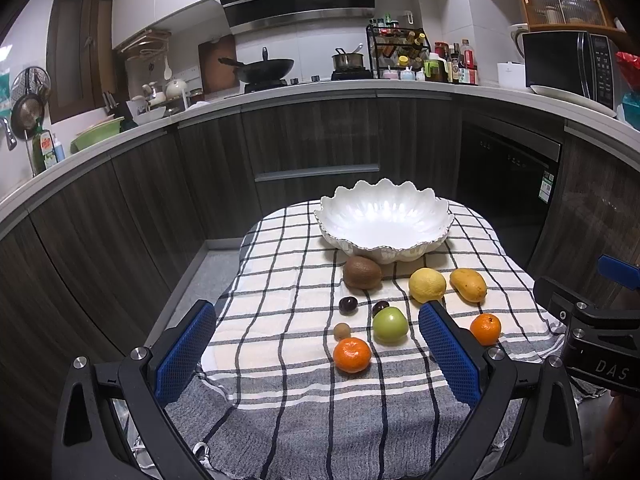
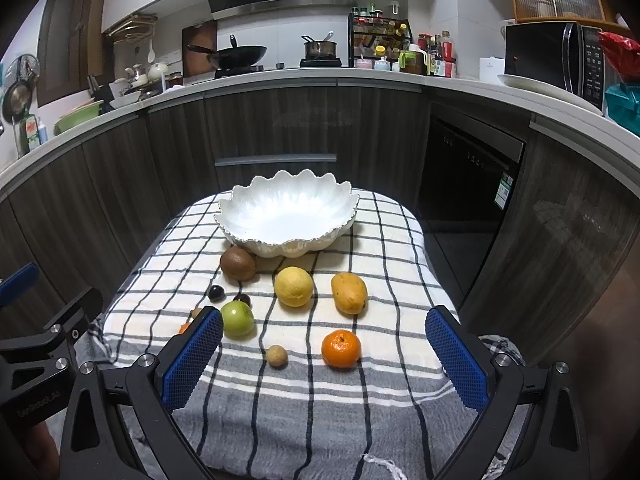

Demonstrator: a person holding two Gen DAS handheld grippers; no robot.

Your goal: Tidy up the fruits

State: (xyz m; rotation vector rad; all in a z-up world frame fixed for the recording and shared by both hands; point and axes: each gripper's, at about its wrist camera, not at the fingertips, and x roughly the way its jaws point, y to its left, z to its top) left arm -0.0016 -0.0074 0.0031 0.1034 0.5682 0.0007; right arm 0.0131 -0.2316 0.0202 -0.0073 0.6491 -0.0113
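We've got both hand-held grippers spread wide with nothing between the pads: the left hand-held gripper (image 1: 318, 354) and the right hand-held gripper (image 2: 324, 358) just hover over the near edge of the checked cloth (image 2: 304, 408) on the surface, touching no fruit. The kiwi (image 2: 237, 263), lemon (image 2: 293, 286), mango (image 2: 349, 293), green apple (image 2: 237, 319) and a mandarin (image 2: 341, 348) all sit loose on the cloth. The white scalloped bowl (image 2: 286, 216) stands behind them with nothing in it.

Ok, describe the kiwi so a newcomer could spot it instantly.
Find the white scalloped bowl on the checked cloth. The kiwi lies right against its near-left rim. It is the only dull brown, fuzzy fruit; the lemon beside it is yellow.
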